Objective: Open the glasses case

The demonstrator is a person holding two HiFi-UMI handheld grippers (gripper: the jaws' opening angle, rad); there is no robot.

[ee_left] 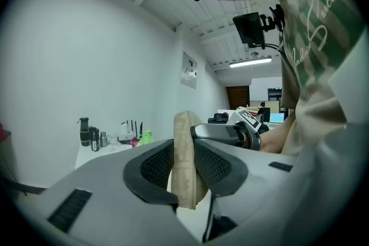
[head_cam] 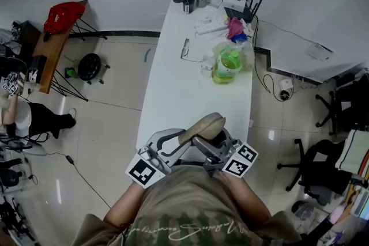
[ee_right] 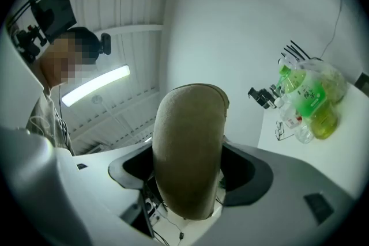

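Gripping a tan glasses case (head_cam: 203, 124) from both sides, a person holds it in the air over the near end of a white bench (head_cam: 173, 83), just in front of the chest. The right hand-held gripper (ee_right: 187, 158) is clamped across the case's broad, rounded body, which fills the space between its jaws. The left hand-held gripper (ee_left: 184, 152) has a thin edge of the case between its pads, which appear to touch it on both sides, so it is taken as pinching that edge. Whether the edge belongs to the lid or the base cannot be told.

No gap between lid and base shows in any view, so the case seems closed, or barely parted. The step in hand looks like the start of the opening itself: both holds are set and the prising apart is not yet done.

The next move calls for the right gripper to keep the body steady while the left draws its edge away around the hinge. The pinch on so narrow a rim is shallow and could slip.

Farther along the bench, well apart from the case, lie a pair of spectacles (head_cam: 185, 48) and a green bottle (head_cam: 226, 63).
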